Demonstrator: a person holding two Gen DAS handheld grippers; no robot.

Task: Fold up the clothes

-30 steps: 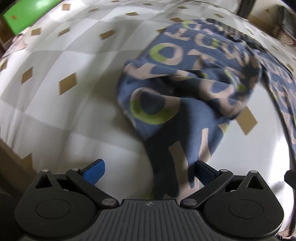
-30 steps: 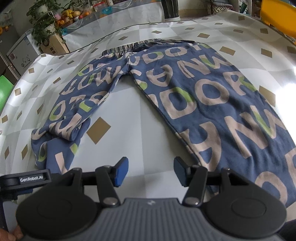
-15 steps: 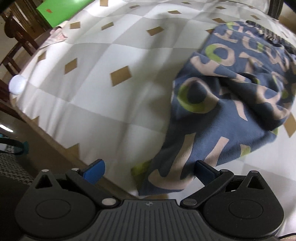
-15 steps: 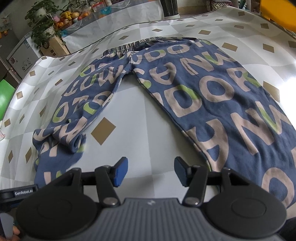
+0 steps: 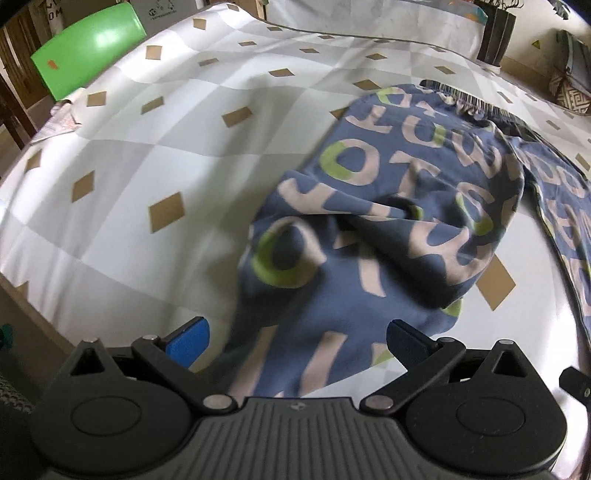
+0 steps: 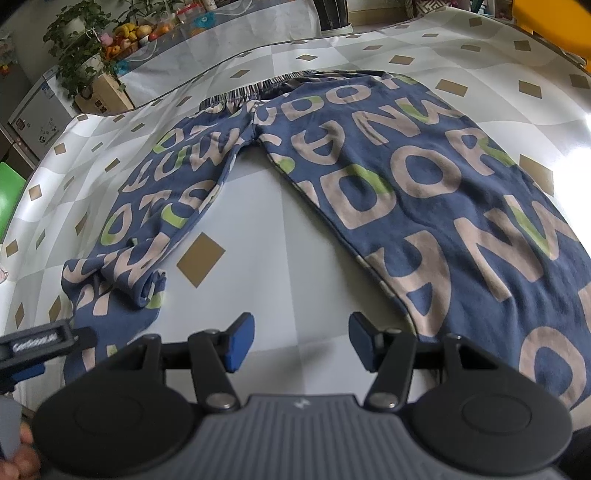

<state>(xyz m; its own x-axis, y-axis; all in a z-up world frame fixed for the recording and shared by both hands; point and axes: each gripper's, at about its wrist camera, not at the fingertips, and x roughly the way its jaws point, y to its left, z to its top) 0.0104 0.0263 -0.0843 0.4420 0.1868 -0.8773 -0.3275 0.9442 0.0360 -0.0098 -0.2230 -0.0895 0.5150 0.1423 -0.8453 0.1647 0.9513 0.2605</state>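
A pair of blue trousers [image 6: 388, 177] with large beige and green letters lies spread on the table, waistband [image 6: 258, 88] at the far side. Its left leg is crumpled and partly folded over itself [image 5: 369, 236] near the table's front-left edge. My left gripper [image 5: 295, 338] is open, its fingers either side of the leg's cuff end, which lies between them. My right gripper [image 6: 301, 341] is open and empty over bare tablecloth between the two legs. The left gripper's body also shows in the right wrist view [image 6: 37, 341].
The table wears a white and grey checked cloth with tan diamonds [image 6: 280, 229]. A green chair [image 5: 88, 44] stands at the far left and a yellow one [image 6: 554, 22] at the far right. Plants and boxes [image 6: 85, 55] stand beyond the table. The table's front-left edge [image 5: 33, 302] is close.
The left gripper has swung back in over the table from its edge, and the leg's cuff end now lies between its open fingers. The right gripper has stayed open and almost still.
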